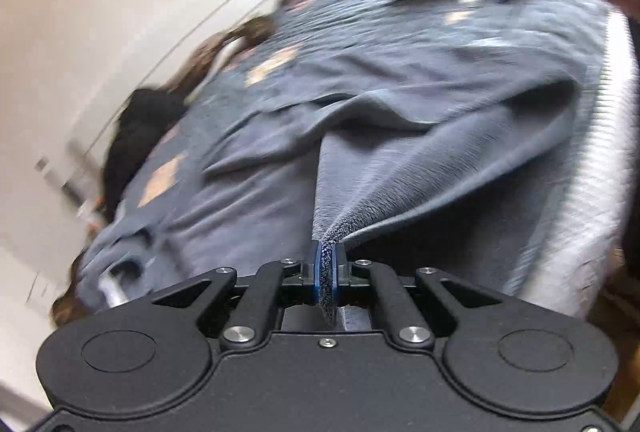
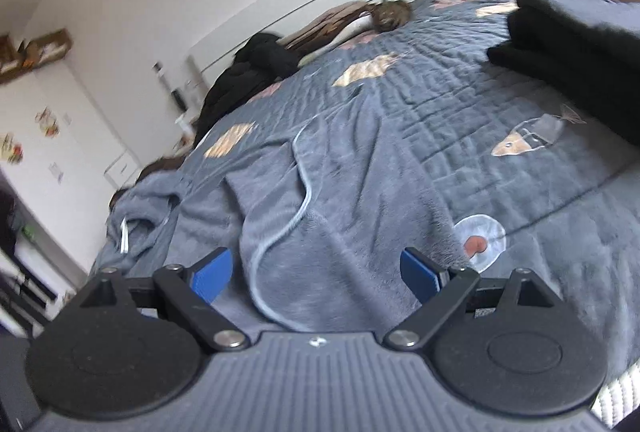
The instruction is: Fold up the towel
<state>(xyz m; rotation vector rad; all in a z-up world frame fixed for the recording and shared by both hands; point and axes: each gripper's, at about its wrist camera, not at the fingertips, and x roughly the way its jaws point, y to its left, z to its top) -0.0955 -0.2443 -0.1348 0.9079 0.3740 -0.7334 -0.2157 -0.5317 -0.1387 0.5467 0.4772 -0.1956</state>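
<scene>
Left hand-held gripper [image 1: 327,260] clenched on a pinched corner of the towel [image 1: 400,160], fabric pulled taut ahead for folding. Right hand-held gripper [image 2: 316,268] released, poised over the towel's edge on the bed [image 2: 500,120].

No legible text, label, brand, number or sign appears in either view. The papers on the white cabinet [image 2: 52,136] are too small and blurred to read. The bedspread [image 2: 460,104] carries pictures only, no lettering.
</scene>
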